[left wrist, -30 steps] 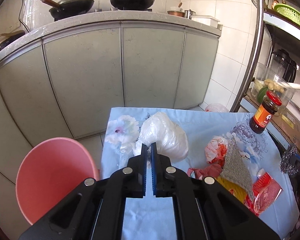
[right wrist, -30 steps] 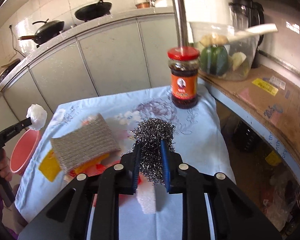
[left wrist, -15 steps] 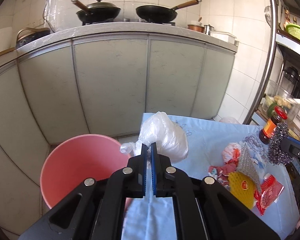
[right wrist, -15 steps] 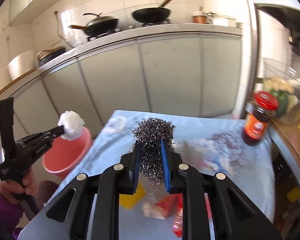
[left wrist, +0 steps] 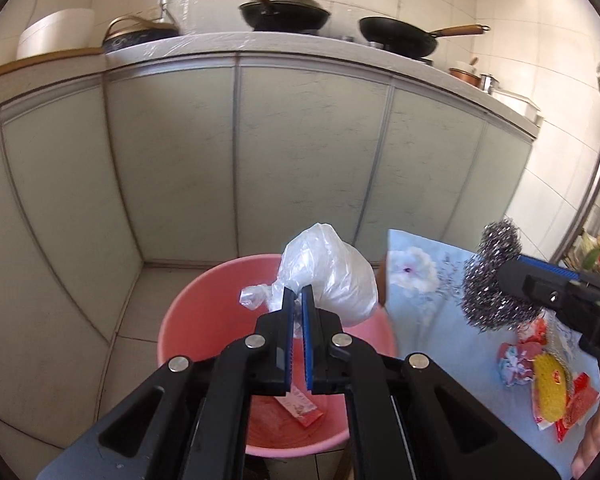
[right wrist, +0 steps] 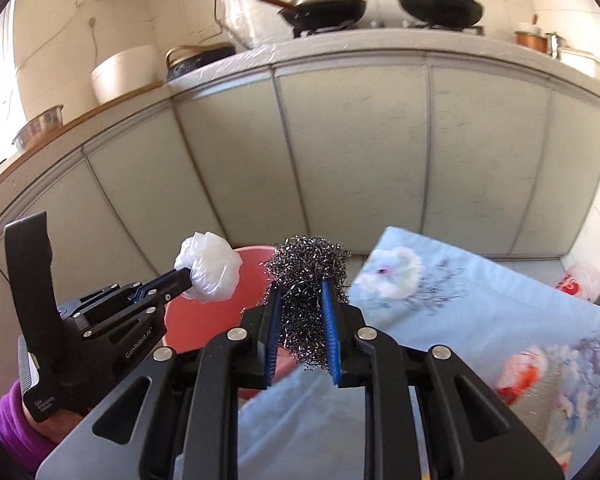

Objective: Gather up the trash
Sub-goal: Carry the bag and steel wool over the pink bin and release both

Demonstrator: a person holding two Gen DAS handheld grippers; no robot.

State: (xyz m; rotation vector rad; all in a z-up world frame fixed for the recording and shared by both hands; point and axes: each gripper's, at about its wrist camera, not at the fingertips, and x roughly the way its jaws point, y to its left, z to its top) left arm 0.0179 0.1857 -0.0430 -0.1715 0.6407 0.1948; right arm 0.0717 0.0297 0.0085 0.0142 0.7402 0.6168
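Two grippers carried trash beside the table: the left gripper pinched a crumpled plastic bag above the pink bin, while the right gripper clamped a steel wool scrubber alongside.

The left claw was matte black plastic, with 2 narrow fingers lined in ribbed blue pads. Each finger hung from angular black link arms pierced by triangular cut-outs, and 4 round silver screw heads sat along the joints. Seen from the right wrist, its body carried white lettering on the side, partly reading "GenRobot.AI", with a second small white label lower on the grip that was too small to read. A tall, flat black handle rose from the rear. The right claw had the same black frame, blue ribbed pads and silver screws. The person's left hand wore a purple sleeve.
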